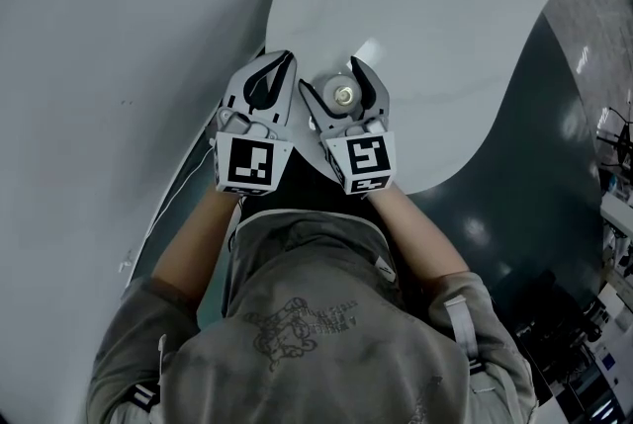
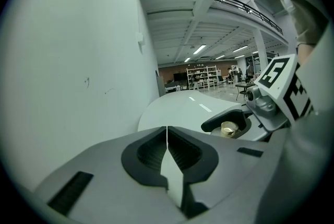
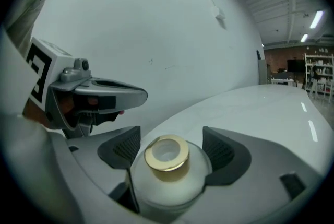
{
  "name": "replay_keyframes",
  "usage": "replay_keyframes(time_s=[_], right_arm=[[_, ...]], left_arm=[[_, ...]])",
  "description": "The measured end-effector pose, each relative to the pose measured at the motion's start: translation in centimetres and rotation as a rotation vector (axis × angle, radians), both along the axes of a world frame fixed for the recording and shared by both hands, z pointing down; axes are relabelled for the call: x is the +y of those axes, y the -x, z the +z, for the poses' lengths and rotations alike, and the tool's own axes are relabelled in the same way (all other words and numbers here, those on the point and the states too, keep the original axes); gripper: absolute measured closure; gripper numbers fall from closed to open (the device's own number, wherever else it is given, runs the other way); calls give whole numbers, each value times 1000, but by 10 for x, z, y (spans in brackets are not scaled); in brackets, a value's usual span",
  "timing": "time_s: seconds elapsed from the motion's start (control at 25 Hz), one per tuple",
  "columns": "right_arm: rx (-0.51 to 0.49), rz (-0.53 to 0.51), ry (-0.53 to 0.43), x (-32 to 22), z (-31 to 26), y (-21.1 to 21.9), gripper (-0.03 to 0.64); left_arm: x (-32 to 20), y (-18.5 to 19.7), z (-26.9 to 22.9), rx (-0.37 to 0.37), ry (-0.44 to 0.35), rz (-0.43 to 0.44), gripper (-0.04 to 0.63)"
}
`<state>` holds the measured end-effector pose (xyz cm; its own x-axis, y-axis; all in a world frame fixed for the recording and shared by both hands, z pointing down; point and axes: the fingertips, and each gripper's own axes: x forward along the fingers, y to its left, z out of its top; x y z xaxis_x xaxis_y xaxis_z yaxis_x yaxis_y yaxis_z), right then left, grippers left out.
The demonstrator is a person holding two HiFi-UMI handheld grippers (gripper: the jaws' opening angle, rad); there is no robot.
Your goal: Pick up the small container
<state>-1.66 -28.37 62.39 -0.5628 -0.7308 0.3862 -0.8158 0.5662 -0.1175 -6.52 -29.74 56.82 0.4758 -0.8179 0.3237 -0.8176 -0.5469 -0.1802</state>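
Right gripper [image 1: 334,81] straddles the small, round white container with a gold-rimmed neck [image 3: 167,168] on the white tabletop [image 1: 445,27], jaws spread wide and pads off it, seemingly lined up to pinch, while the left gripper [image 2: 167,145] sits alongside, pressed together on nothing.

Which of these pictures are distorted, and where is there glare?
Both gripper views: strong fisheye bending, black corners. Right gripper view: ceiling lights reflect as streaks on the glossy white tabletop, behind the small white container with gold rim. Head view: light patches on the dark floor.
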Motion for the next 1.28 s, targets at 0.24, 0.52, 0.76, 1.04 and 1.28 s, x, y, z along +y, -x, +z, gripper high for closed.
replay_keyframes(time_s=[0.24, 0.52, 0.76, 1.04, 1.28], right_arm=[[67, 7, 34, 2, 23, -2, 282], [86, 14, 0, 2, 27, -1, 285], [113, 6, -10, 1, 27, -2, 285], [102, 13, -15, -4, 2, -13, 287], [93, 25, -75, -19, -71, -29, 287]], left_arm=[[0, 2, 10, -6, 21, 0, 575], [4, 4, 18, -19, 38, -1, 575], [8, -1, 17, -17, 39, 8, 575], [8, -2, -4, -14, 19, 10, 575], [-1, -14, -54, -10, -19, 18, 575]])
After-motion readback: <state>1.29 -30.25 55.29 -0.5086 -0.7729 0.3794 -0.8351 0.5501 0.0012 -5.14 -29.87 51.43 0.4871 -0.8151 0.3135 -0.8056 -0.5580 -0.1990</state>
